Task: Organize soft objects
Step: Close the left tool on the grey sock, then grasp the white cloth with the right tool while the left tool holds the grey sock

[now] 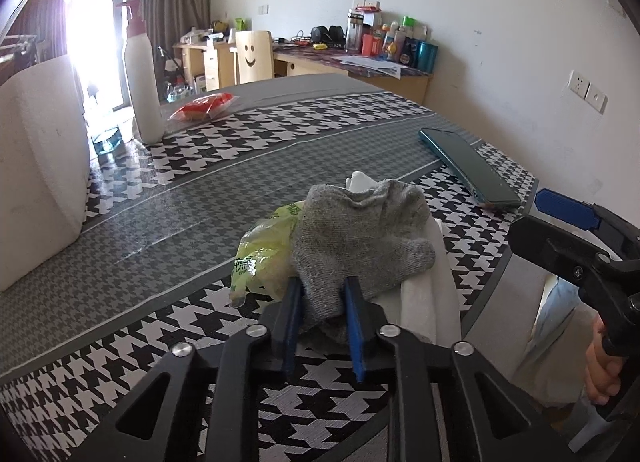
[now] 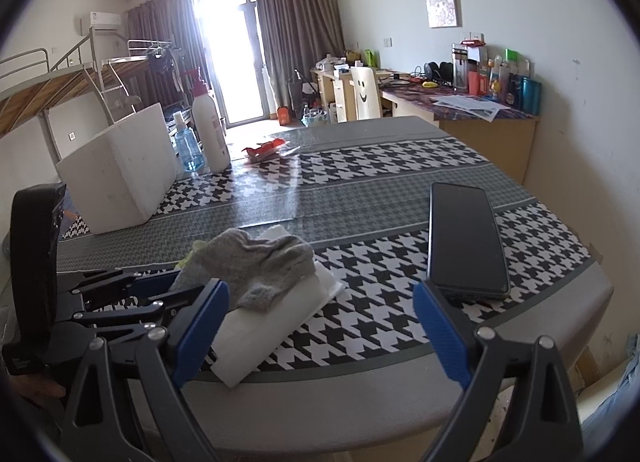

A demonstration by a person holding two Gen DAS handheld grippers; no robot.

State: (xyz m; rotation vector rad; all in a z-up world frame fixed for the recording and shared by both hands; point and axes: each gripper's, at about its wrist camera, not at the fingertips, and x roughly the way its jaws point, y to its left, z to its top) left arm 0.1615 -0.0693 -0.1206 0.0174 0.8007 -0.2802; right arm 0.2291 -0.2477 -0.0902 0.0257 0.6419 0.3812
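While pinching the grey sock (image 1: 360, 229) between nearly closed left gripper (image 1: 320, 318) jaws, atop the white foam (image 1: 428, 294) just ahead, with the right gripper (image 2: 320, 326) wide open and empty, probably about to lift gently.

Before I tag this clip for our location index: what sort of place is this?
Probably a dorm-style bedroom or student flat. A metal loft bed stands by the curtained balcony door, a cluttered wooden desk lines the wall, and the work happens on a houndstooth-covered table.
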